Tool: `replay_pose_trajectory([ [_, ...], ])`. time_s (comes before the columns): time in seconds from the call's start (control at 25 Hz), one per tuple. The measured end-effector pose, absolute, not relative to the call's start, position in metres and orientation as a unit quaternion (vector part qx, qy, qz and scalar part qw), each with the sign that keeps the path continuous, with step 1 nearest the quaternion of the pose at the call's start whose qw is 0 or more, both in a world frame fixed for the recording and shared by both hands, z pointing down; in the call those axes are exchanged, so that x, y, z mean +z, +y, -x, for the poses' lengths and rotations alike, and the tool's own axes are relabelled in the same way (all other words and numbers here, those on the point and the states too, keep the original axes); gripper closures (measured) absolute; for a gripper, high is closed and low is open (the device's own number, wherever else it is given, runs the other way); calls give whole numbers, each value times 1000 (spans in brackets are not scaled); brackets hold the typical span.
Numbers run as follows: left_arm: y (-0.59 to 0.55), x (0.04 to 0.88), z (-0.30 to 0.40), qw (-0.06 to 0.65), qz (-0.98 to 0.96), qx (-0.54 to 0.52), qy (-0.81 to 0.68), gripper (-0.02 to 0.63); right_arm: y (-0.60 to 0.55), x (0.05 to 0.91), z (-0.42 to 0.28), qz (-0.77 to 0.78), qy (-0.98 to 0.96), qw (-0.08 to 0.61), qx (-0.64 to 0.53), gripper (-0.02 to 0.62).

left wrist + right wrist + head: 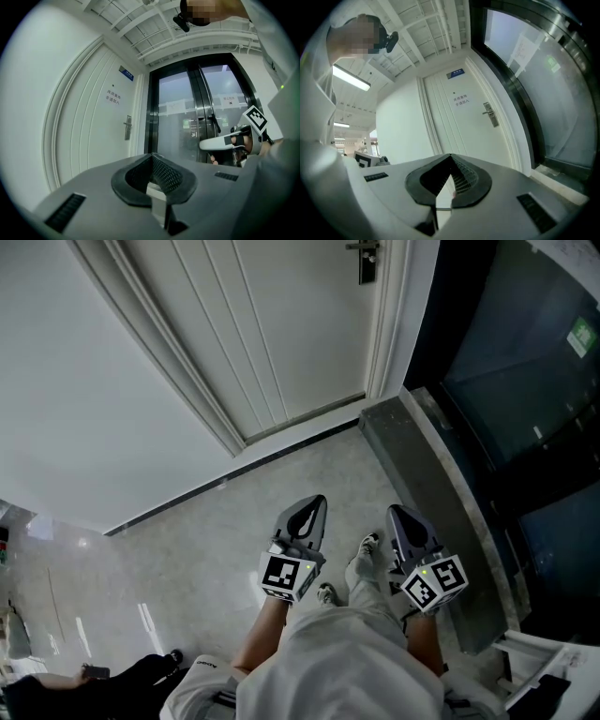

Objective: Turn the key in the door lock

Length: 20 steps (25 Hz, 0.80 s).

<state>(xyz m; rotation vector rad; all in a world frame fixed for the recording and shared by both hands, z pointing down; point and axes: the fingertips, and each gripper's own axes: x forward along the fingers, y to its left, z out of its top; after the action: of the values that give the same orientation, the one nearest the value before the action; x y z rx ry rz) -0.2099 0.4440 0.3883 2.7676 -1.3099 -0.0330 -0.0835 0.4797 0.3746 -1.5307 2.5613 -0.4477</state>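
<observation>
A white panelled door (272, 334) stands ahead, and its metal handle and lock plate (366, 259) sit near the door's right edge. That lock plate (127, 127) is small and far off in the left gripper view. It (490, 114) is also distant in the right gripper view. No key can be made out at this range. My left gripper (305, 517) and right gripper (405, 521) are held side by side above the floor, well short of the door. Both have their jaws together with nothing between them. In their own views, the left gripper (152, 157) and the right gripper (451, 157) look the same.
Dark glass doors (525, 381) flank the white door on the right, behind a grey stone sill (422, 456). A blue sign (125, 73) hangs above the door's printed notice. The person's shoe (367, 549) is on the pale tiled floor (187, 549). Another person's dark sleeve (112, 681) is at bottom left.
</observation>
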Motion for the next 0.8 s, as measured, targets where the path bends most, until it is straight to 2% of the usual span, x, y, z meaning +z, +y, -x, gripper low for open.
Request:
replay_pose_trajectory([
  [0.12,418,389,202,50,-901,-16,-431,598,456,372,75,487,855,87,-157,594],
  [0.8,238,361,89,3,-881,-4,-473,598,260,360,-47,501,857,53,-108,594],
])
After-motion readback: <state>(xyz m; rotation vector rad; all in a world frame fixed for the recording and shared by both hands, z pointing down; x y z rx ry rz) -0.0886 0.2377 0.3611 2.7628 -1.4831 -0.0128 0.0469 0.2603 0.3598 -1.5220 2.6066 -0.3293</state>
